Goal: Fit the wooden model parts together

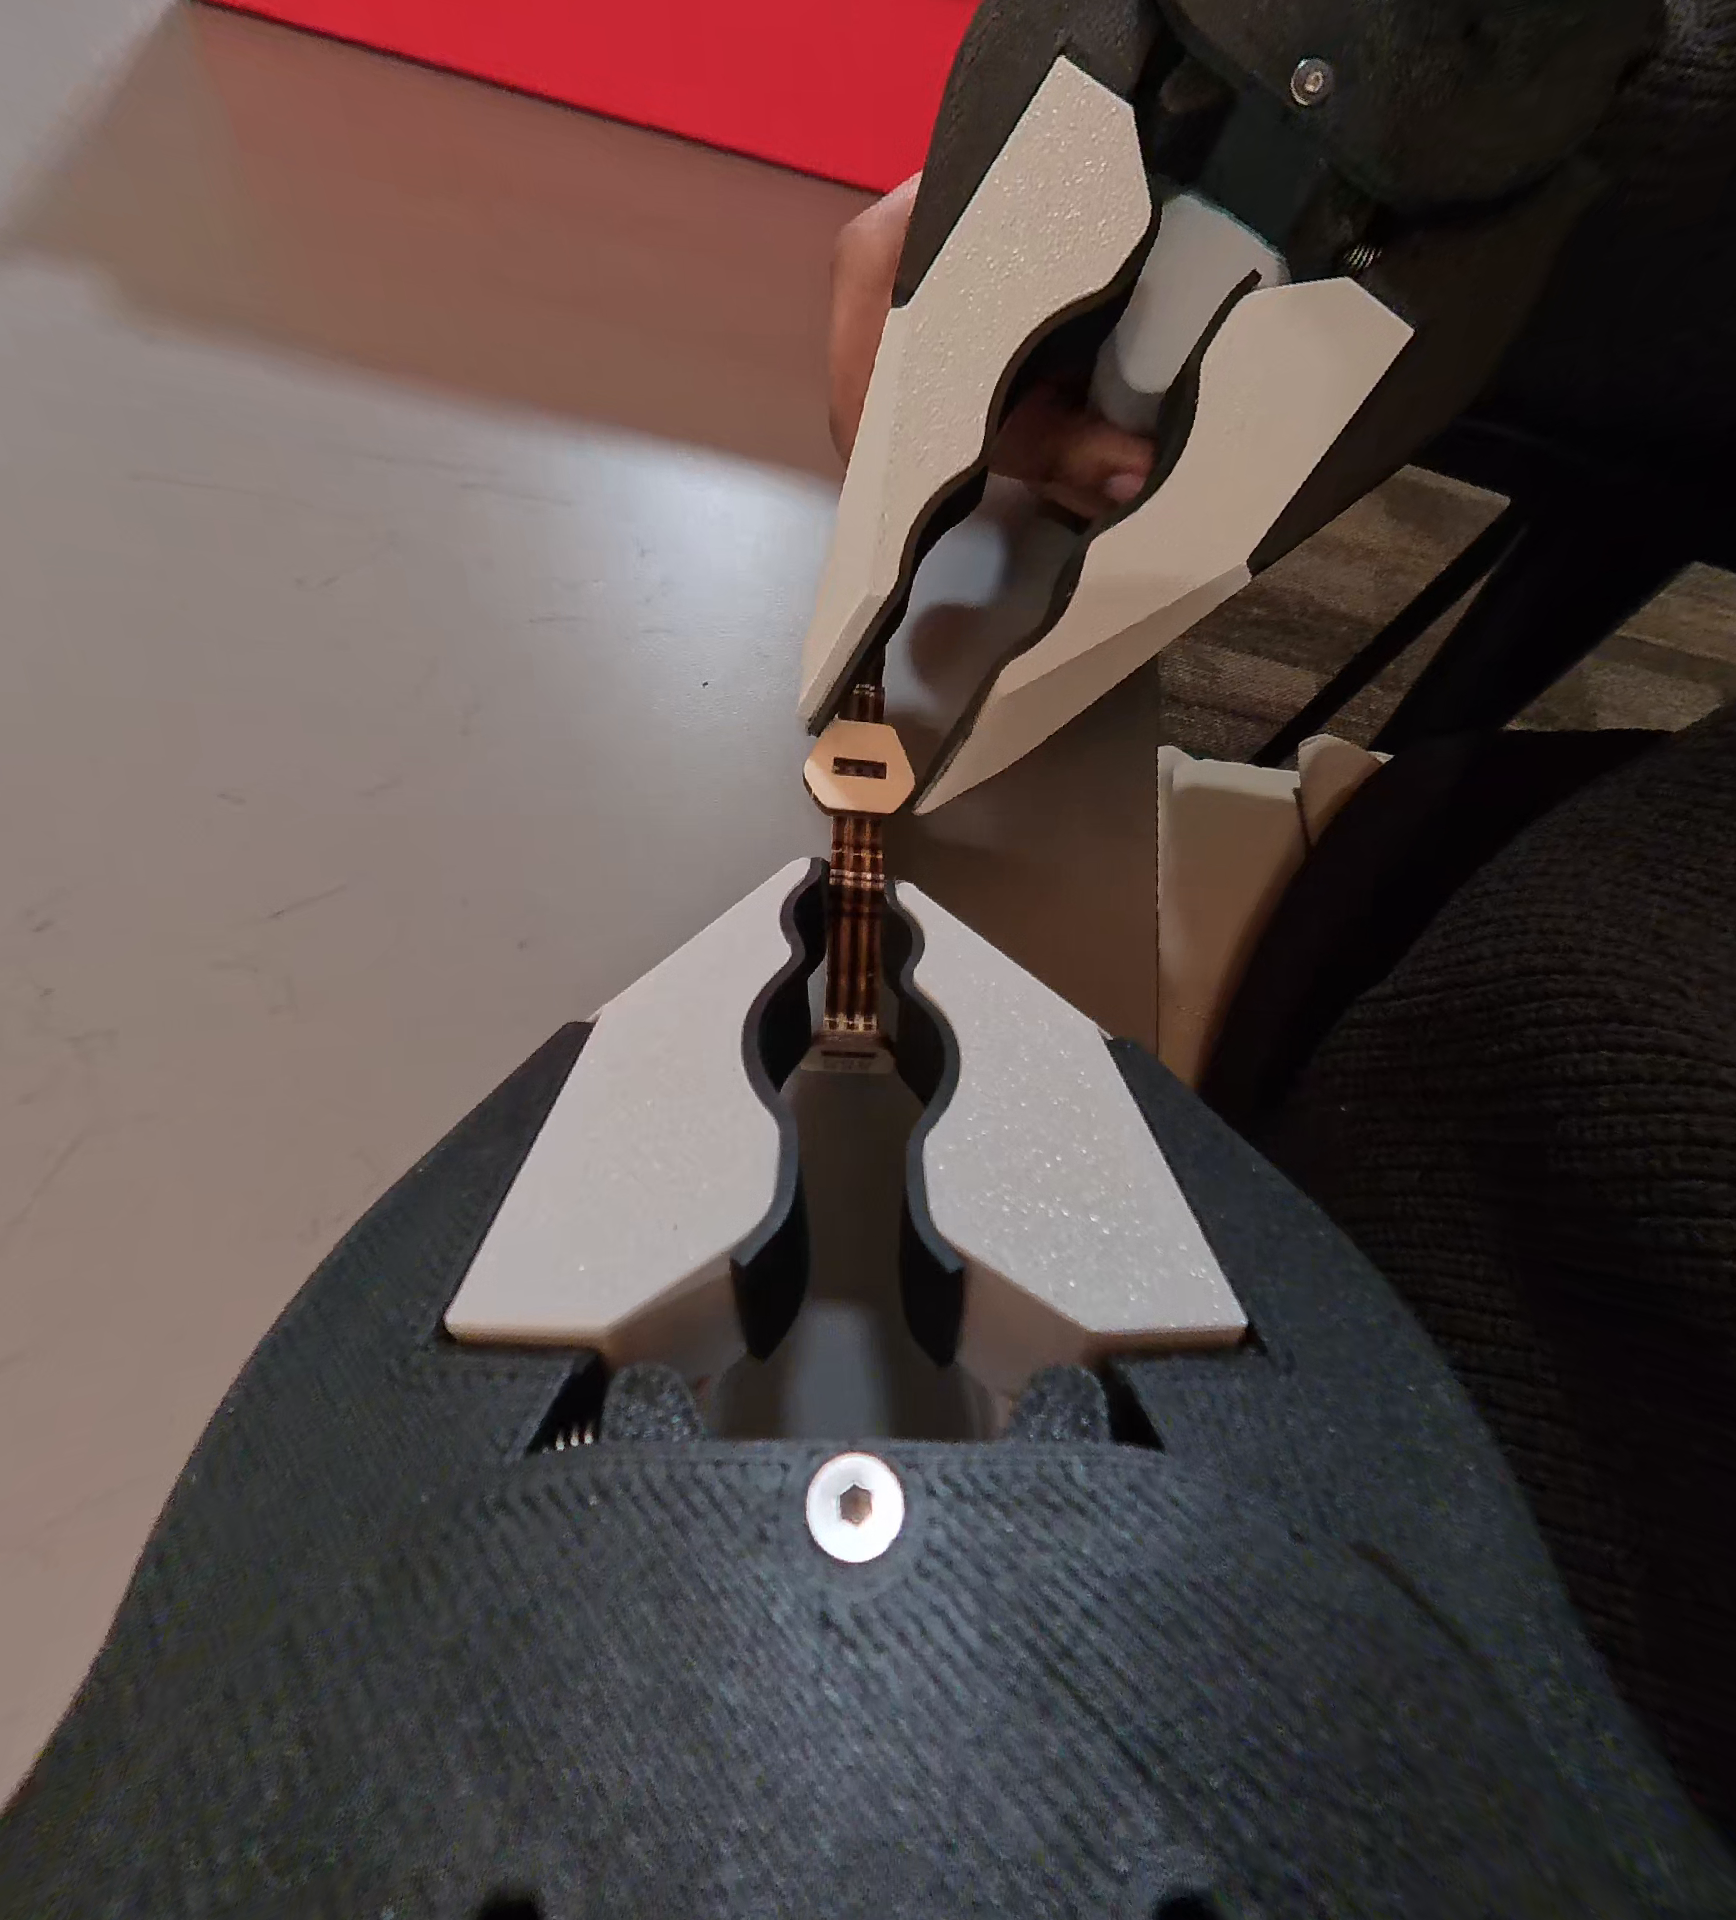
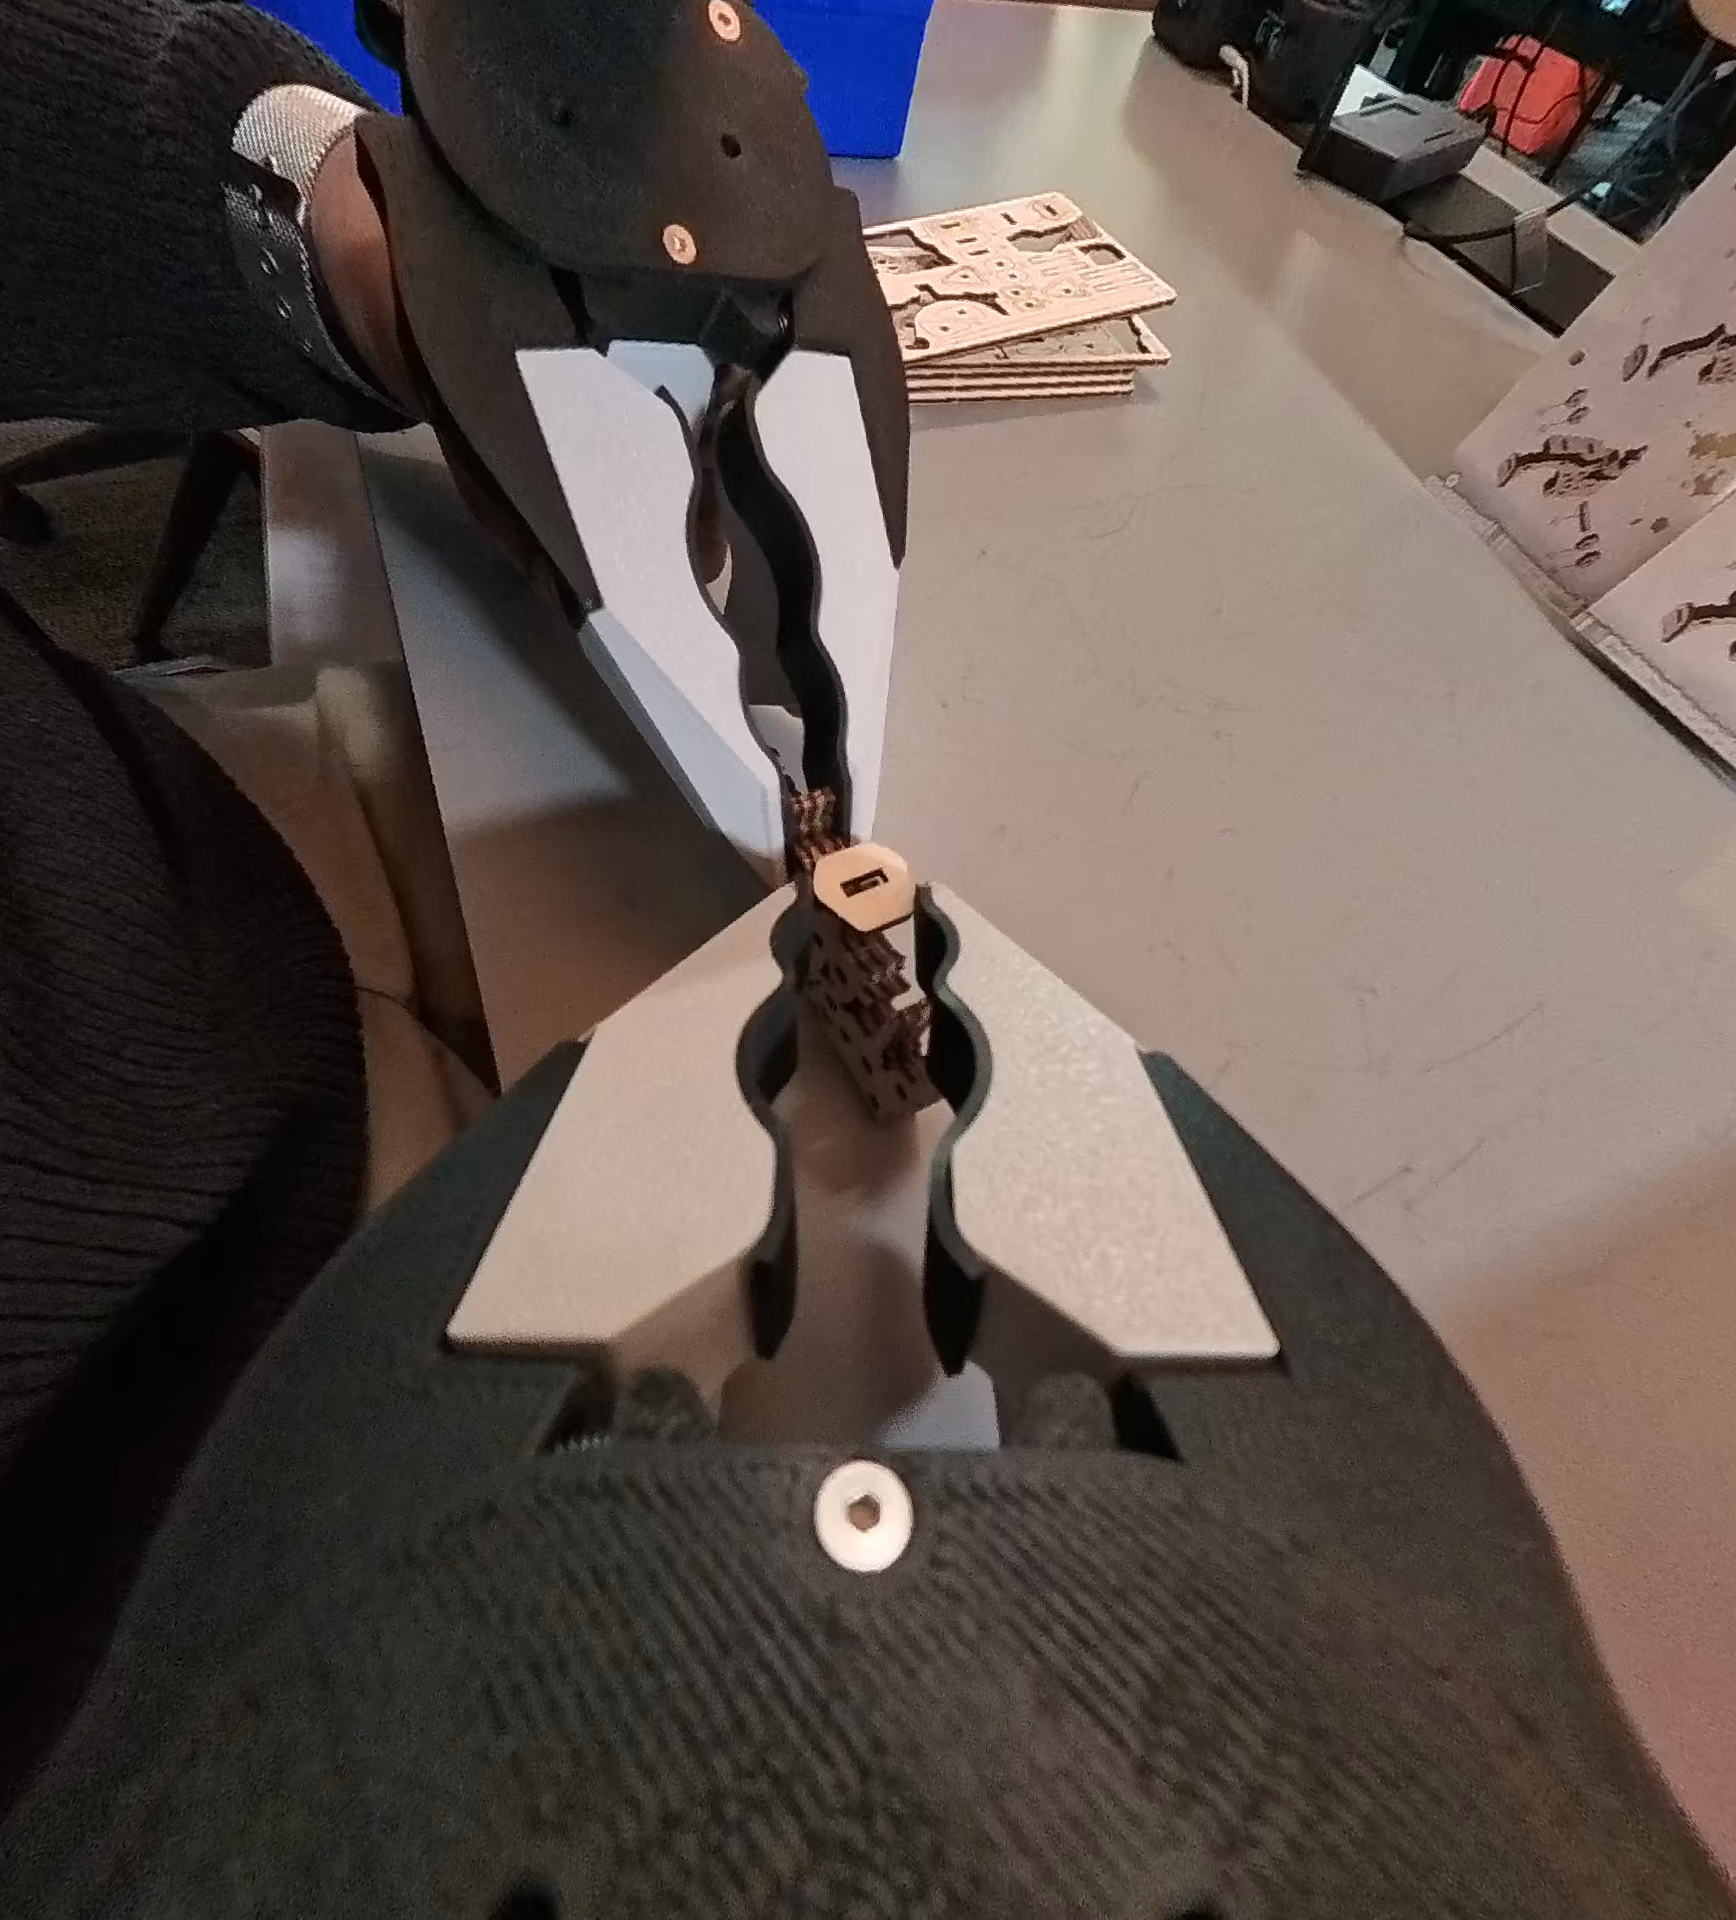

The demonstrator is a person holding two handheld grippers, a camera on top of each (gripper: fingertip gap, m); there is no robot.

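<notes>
Clamping the layered wooden strip point(image 1: 856, 940) in the left gripper point(image 1: 853, 883) above the grey table point(image 1: 324, 623), pinching its far end with the right gripper point(image 1: 859, 764), carrying a pale hexagonal piece point(image 1: 857, 771) midway.

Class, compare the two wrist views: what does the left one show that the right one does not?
Only the left wrist view shows a red panel at the table's far edge. Only the right wrist view shows stacked wooden part sheets, instruction pages and a blue box. Both show the small hexagonal piece on the layered wooden strip, held between both grippers.
</notes>
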